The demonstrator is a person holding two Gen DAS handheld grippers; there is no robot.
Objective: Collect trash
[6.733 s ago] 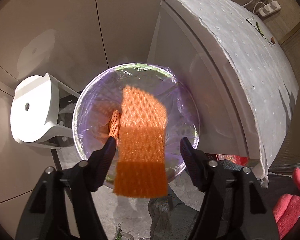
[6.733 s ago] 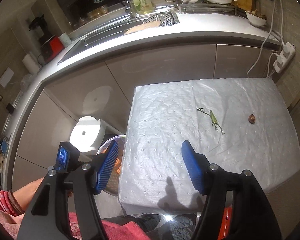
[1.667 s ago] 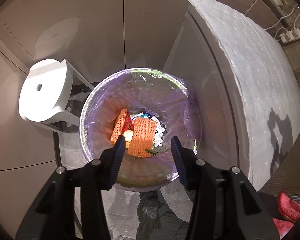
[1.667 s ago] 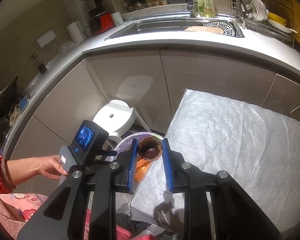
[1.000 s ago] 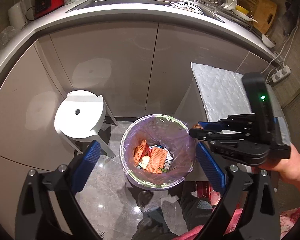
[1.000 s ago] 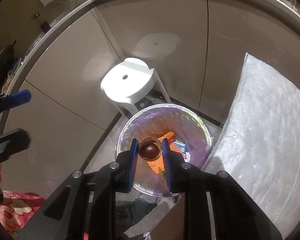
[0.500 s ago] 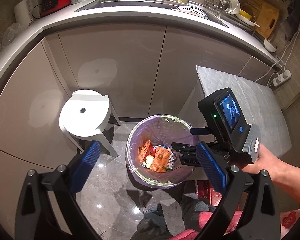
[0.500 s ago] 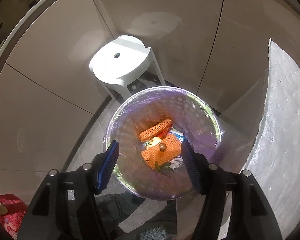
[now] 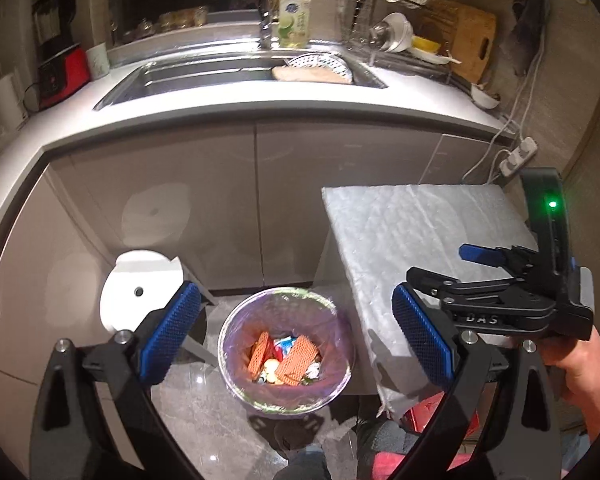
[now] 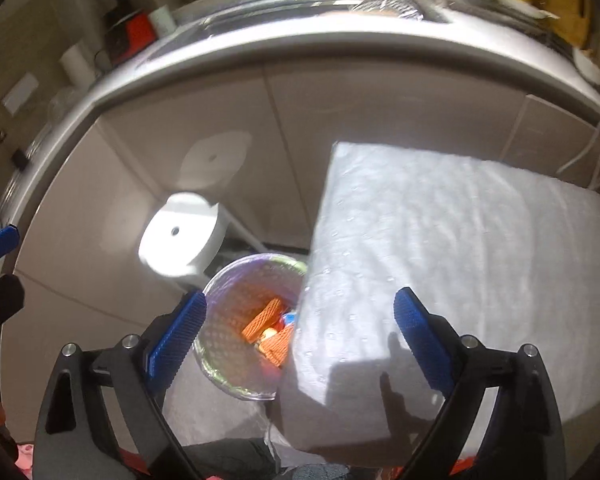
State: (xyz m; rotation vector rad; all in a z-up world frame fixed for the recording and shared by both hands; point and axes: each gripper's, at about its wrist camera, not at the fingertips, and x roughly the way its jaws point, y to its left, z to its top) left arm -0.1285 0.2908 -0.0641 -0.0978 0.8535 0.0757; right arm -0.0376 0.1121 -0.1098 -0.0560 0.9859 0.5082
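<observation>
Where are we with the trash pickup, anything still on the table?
Done: orange foam nets and other scraps lie in the lined bin. The padded table top shows no trash in either view. In hand: nothing; the right gripper has just been opening and is empty, and the left gripper is open and empty too. Left: nothing visible to collect, though the table's near edge is partly hidden.

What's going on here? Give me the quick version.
A person is collecting trash with a hand-held gripper in each hand. The right hand-held gripper has just been opening and nothing is between its fingers; the left hand-held gripper is open and empty too. Both hang above the lined trash bin on the floor, which holds orange foam nets and other scraps. The padded table beside it looks cleared.
</observation>
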